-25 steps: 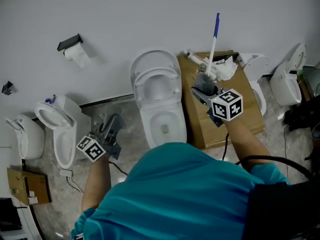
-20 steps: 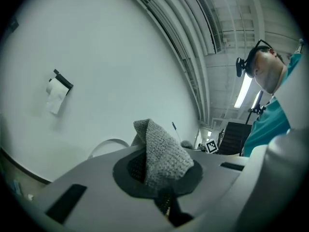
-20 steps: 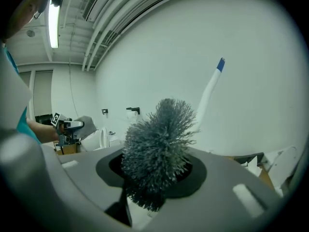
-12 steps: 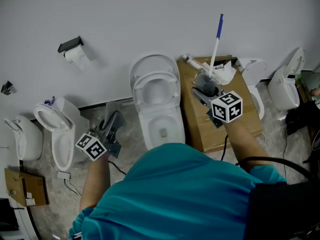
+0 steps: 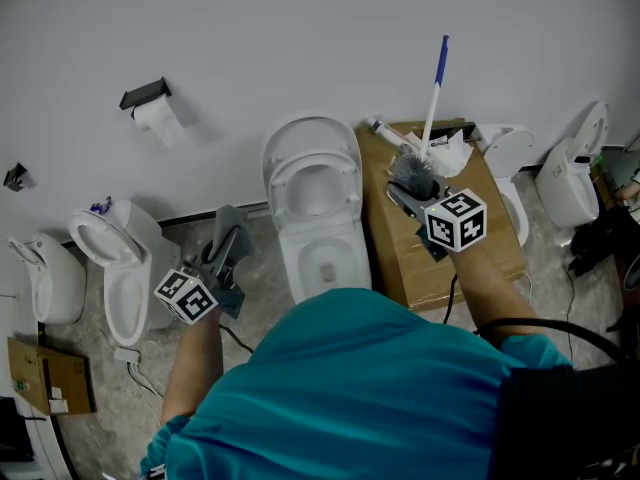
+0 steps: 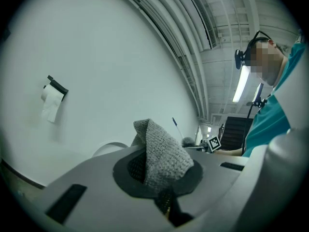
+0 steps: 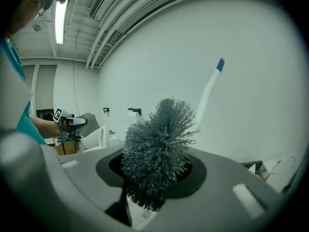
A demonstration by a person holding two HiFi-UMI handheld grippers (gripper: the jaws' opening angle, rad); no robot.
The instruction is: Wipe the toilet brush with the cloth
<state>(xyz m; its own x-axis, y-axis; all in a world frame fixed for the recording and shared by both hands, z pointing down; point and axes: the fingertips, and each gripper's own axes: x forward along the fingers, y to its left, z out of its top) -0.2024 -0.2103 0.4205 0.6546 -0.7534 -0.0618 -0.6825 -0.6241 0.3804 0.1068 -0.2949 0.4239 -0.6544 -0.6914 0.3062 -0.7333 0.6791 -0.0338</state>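
Left tool [image 5: 222, 253]: jaws clamped on a folded grey cloth [image 6: 161, 153], whose fold stood up past the tips.
Cloth's place: held in the air above the floor [image 5: 258, 268], between the small toilet [image 5: 115, 268] and the middle toilet [image 5: 318, 203].
Right tool [image 5: 408, 190]: jaws closed on the toilet brush [image 7: 157, 146] at its grey bristle head.
Brush's place: over the far edge of the cardboard box [image 5: 410, 253], with its white, blue-tipped handle slanting up against the wall [image 5: 300, 38].
Open room: the two tools were well apart, with the middle toilet's open bowl between them and bare wall above.
Edges: the box's left edge ran just beside the middle toilet, and another white toilet [image 5: 510, 153] stood at the box's right edge.
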